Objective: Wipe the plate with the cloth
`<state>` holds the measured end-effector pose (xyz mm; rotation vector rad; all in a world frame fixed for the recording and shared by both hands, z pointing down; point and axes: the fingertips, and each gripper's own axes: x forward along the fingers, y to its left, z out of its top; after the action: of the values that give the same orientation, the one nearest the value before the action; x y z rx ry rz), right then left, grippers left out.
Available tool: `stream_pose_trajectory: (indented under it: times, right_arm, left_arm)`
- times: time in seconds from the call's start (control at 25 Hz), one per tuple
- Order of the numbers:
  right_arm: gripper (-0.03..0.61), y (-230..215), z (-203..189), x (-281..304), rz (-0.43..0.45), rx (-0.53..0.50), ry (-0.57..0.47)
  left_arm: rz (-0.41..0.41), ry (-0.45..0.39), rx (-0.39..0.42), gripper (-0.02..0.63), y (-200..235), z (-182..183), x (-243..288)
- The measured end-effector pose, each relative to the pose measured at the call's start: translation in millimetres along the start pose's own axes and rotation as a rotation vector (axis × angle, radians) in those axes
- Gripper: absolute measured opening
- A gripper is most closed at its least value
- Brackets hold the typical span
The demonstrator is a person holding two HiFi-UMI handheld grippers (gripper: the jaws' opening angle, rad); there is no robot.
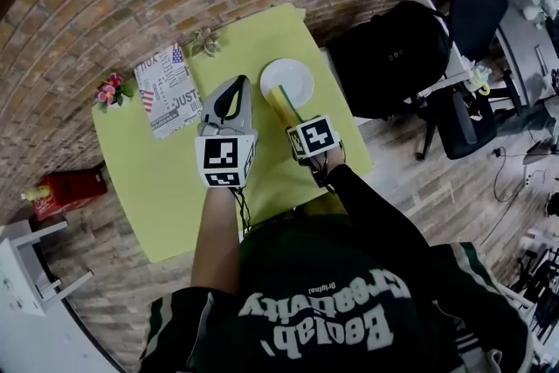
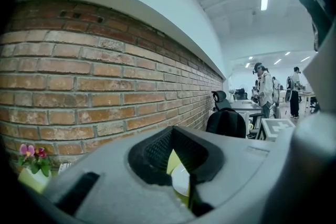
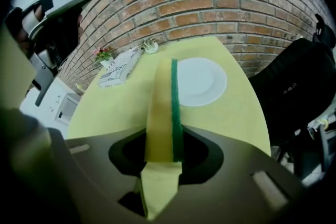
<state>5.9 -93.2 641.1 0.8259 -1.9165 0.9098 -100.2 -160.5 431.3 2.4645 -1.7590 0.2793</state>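
While the right gripper (image 3: 164, 153) is clamped on the yellow-and-green cloth (image 3: 163, 107) near the plate (image 3: 202, 81), the left gripper (image 2: 176, 159) sits closed and empty.

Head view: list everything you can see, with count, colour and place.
table: 1, yellow-green, centre
plate: 1, white, far side of table
cloth: 1, yellow with green edge, clamped in right gripper
printed box: 1, white with print, left of plate
flowers: 1 pink bunch, table's far left corner
ornament: 1, pale, table's far edge
backpack: 1, black, right of table
red item: 1, floor left of table
left gripper: grey, shut, empty, above table
right gripper: grey, shut on cloth
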Motion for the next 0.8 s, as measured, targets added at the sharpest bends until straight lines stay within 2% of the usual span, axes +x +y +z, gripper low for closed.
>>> stream_pose_trajectory:
  times: [0.64, 0.8]
  right_arm:
    - [0.138, -83, -19, -28, -0.170, 0.147, -0.039]
    - [0.138, -88, -19, -29, -0.159, 0.183, -0.051]
  left_arm:
    - [-0.063, 0.002, 0.009, 0.003, -22, 2, 17]
    - [-0.068, 0.005, 0.021, 0.003, -24, 3, 17]
